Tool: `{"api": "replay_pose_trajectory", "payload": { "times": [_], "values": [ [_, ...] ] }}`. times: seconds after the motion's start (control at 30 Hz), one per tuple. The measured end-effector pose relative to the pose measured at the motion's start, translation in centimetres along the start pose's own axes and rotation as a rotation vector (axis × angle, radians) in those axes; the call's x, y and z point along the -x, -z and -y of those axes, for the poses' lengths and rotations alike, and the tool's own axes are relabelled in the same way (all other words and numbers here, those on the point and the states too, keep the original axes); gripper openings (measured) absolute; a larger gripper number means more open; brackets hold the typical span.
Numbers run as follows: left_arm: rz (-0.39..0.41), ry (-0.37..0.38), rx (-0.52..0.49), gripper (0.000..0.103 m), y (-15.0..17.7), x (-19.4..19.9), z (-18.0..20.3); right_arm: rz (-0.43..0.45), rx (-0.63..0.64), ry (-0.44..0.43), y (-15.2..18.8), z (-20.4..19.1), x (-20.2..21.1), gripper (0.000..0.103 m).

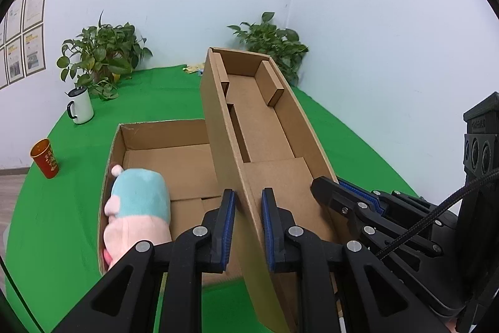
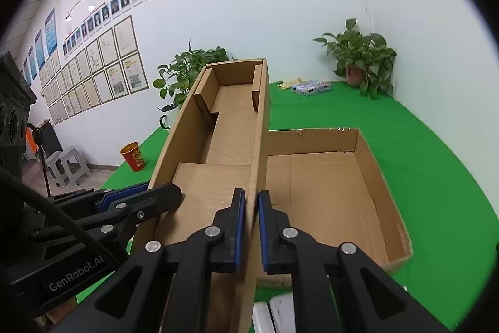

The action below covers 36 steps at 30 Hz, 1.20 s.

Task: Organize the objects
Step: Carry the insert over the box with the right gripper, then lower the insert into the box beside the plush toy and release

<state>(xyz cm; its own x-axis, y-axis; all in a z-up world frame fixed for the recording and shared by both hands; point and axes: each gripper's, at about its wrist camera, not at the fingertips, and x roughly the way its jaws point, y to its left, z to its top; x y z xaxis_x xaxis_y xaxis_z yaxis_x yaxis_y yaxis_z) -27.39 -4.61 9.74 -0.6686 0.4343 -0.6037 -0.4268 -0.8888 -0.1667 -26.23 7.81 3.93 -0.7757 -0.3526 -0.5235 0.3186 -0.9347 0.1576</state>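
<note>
On the green desk (image 1: 78, 183): two cardboard pieces, cups and plants.
Box lid (image 1: 265, 127): shallow cardboard tray, open side up, raised and tilted above the box, overlapping its edge.
Left gripper (image 1: 248, 227): narrow; blue pads clamp the lid's left side wall at its near end.
Right gripper (image 2: 251, 225): narrow; pads clamp the lid's right side wall at its near end.
Open box (image 2: 374, 177): rests on the desk beneath the lid.
Plush toy (image 1: 137, 214): teal and pink, lies inside the box at 9 o'clock of the left gripper.
Red cup (image 1: 45, 158): upright on the desk at 9 o'clock of the box.
White mug (image 1: 81, 105): upright at 11 o'clock, near a potted plant (image 1: 99, 55).
Second plant (image 2: 361, 55): desk corner at 1 o'clock.
</note>
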Motion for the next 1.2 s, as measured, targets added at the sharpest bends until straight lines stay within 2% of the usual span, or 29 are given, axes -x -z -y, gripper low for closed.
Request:
{"api": "replay_pose_trajectory", "payload": {
  "times": [0.2,0.33,0.63,0.9,1.07,1.2],
  "values": [
    [-0.063,-0.037,0.021,0.013,-1.4,-4.8,-2.5,-0.064,-0.007,0.0,-0.6,-0.1,-4.3,0.008],
    [-0.112,-0.082,0.032,0.012,-1.7,-8.6,-4.1,-0.132,-0.066,-0.033,-0.5,0.7,-7.7,0.008],
    [-0.209,-0.141,0.046,0.011,-0.3,-15.4,-8.6,-0.232,-0.094,-0.044,0.4,1.0,-13.1,0.008],
    [-0.312,-0.177,0.079,0.009,2.6,-20.6,-11.2,-0.345,-0.138,-0.05,2.9,1.5,-16.5,0.008],
    [-0.319,-0.198,0.077,0.01,3.2,-21.2,-11.6,-0.344,-0.13,-0.064,3.1,1.6,-16.8,0.008],
    [-0.317,-0.216,0.065,0.011,3.3,-19.9,-11.4,-0.35,-0.101,-0.08,3.2,1.2,-16.8,0.007]
  ]
}}
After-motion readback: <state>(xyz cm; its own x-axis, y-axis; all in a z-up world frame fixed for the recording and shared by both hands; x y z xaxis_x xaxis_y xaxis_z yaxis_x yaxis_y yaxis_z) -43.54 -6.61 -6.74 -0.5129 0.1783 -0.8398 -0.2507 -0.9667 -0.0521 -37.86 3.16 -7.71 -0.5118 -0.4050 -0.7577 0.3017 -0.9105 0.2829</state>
